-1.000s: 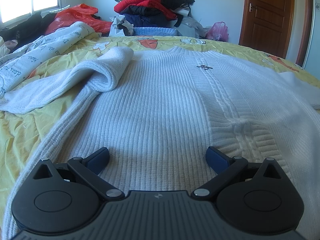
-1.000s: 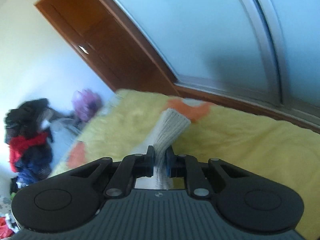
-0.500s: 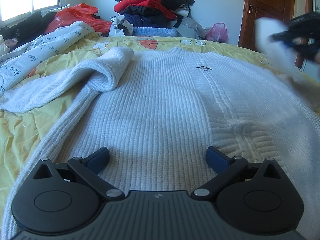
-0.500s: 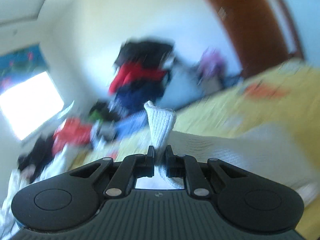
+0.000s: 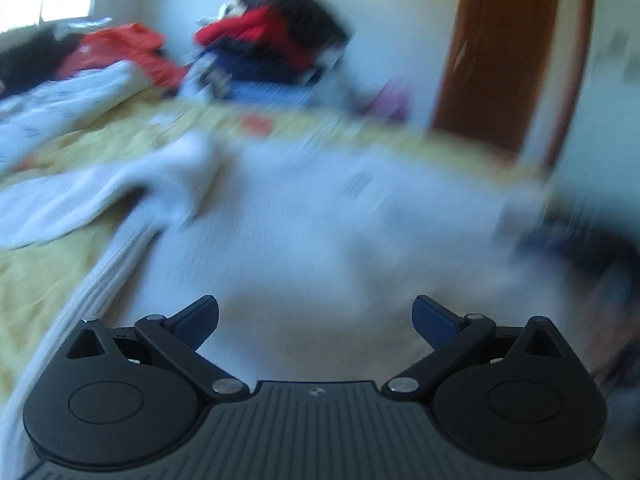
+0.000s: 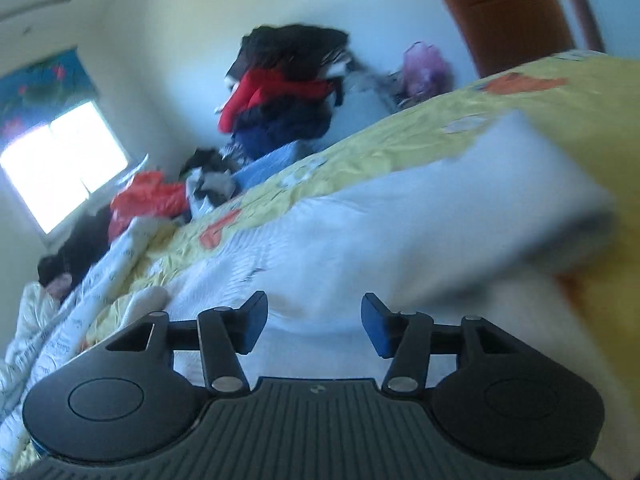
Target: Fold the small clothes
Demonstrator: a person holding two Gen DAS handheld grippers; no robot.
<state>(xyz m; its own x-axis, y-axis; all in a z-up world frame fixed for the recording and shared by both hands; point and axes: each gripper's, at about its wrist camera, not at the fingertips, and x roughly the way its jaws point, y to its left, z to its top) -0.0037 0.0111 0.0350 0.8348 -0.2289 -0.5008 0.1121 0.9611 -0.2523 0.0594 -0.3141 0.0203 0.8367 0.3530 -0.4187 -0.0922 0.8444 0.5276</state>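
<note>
The right sleeve [image 6: 460, 216], a second ago raised, now lies across the white sweater [image 5: 320, 232] on the bed [image 6: 560, 128]. Right claw [image 6: 314, 322] is opening, empty; left claw [image 5: 314, 322] spread, empty. The body remains unfolded.

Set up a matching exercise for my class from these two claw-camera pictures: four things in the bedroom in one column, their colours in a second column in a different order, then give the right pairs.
Things:
1. Knitted sweater
2. Bedspread
3. Door
4. Plastic bag on the floor by the door

Colours:
A. Brown
B. Pink
C. White
D. Yellow

Pairs: 1-C, 2-D, 3-A, 4-B
</note>
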